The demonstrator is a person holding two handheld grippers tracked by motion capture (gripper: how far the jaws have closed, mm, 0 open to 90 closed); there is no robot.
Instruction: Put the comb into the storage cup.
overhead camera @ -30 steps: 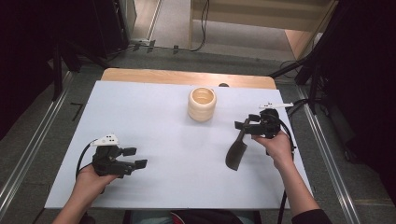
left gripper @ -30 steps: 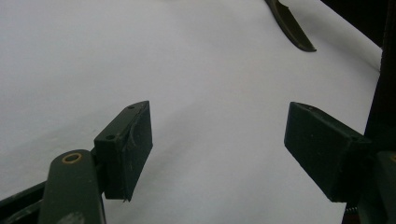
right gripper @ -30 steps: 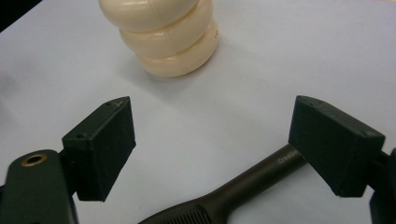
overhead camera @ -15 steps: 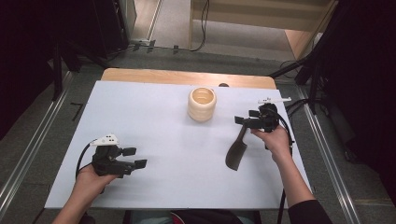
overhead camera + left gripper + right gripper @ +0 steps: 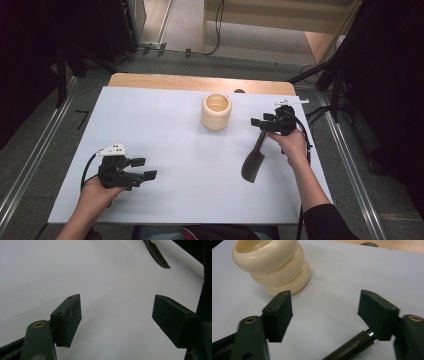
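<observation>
Your right gripper (image 5: 267, 123) sits right of centre in the high view, just above the tip of the dark olive spatula with a metal-ringed handle (image 5: 254, 159), which lies on the white bench (image 5: 165, 130) slanting down toward the lower middle. In the right gripper view its jaws have just been closing yet stand apart, with the handle end (image 5: 352, 346) low between them, close by the right-hand jaw; whether that jaw touches it you cannot tell. The cream ribbed ring-stack cup (image 5: 216, 111) stands upright to the upper left of that gripper, near but apart. Your left gripper (image 5: 142, 169) rests at the lower left, jaws spread wide over bare bench, with the spatula blade (image 5: 156, 252) at that view's upper right.
</observation>
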